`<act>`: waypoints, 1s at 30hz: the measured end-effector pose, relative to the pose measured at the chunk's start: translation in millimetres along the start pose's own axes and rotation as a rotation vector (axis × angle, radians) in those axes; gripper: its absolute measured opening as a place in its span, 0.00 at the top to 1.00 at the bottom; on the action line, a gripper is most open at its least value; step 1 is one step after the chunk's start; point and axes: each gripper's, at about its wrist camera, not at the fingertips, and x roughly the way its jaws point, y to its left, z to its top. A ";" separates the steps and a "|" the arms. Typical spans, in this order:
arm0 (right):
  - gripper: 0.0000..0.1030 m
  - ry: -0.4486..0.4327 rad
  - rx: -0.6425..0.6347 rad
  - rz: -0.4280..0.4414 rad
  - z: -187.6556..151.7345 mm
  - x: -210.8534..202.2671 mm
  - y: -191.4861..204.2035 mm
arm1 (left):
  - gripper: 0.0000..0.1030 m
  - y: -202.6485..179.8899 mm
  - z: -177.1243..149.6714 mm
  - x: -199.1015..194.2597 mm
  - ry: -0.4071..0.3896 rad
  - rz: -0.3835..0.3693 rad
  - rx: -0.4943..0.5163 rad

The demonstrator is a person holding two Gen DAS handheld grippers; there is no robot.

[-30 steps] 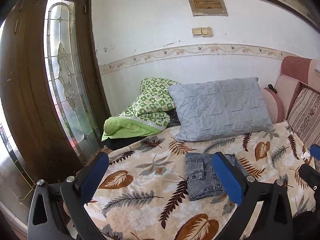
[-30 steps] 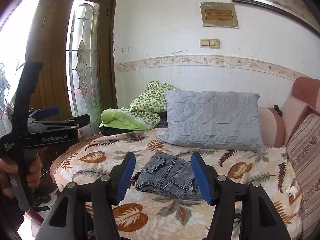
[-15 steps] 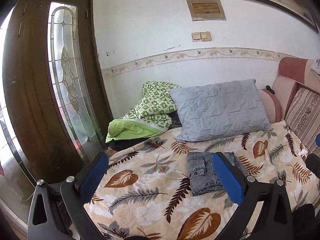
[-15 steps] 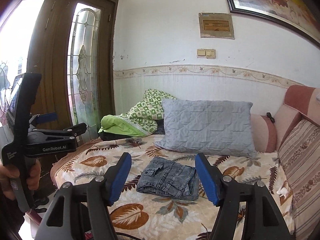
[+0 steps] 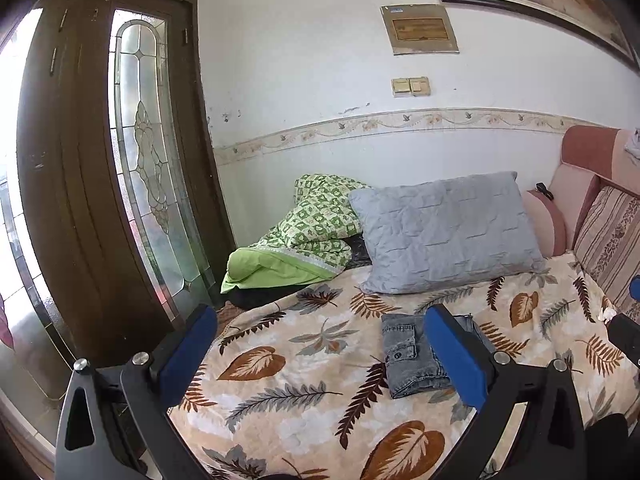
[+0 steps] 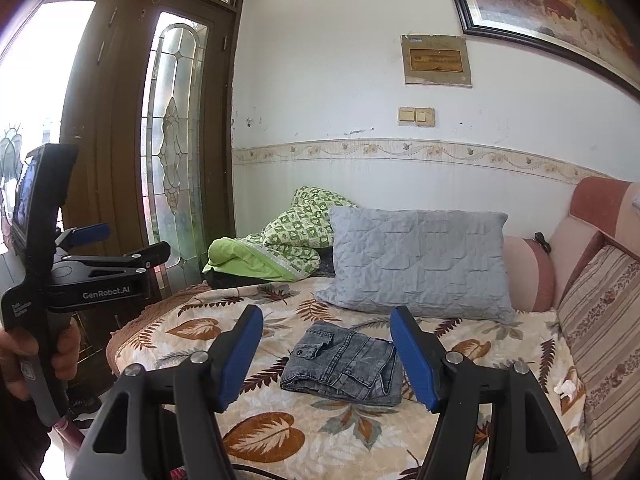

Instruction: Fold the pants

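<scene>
Both jaw pairs stood wide, nothing gripped. My left gripper (image 5: pixel 320 356) and my right gripper (image 6: pixel 326 354) hung above bedspread (image 6: pixel 280 432), clear of cloth. Pants (image 6: pixel 344 364) lay folded in compact grey denim bundle on bedspread, near grey pillow (image 6: pixel 420 260), apart from it. Green blanket (image 5: pixel 308 236) heaped beside pillow, against wall.
</scene>
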 end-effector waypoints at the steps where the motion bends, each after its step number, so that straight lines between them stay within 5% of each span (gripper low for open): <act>1: 0.32 0.001 0.002 0.000 -0.8 0.3 -0.3 | 0.00 0.0 -0.1 0.1 0.002 -0.003 0.001; 30: 0.32 0.011 0.030 -0.054 -5.8 -4.2 -14.9 | 0.00 0.2 -1.1 -2.1 0.009 -0.019 0.000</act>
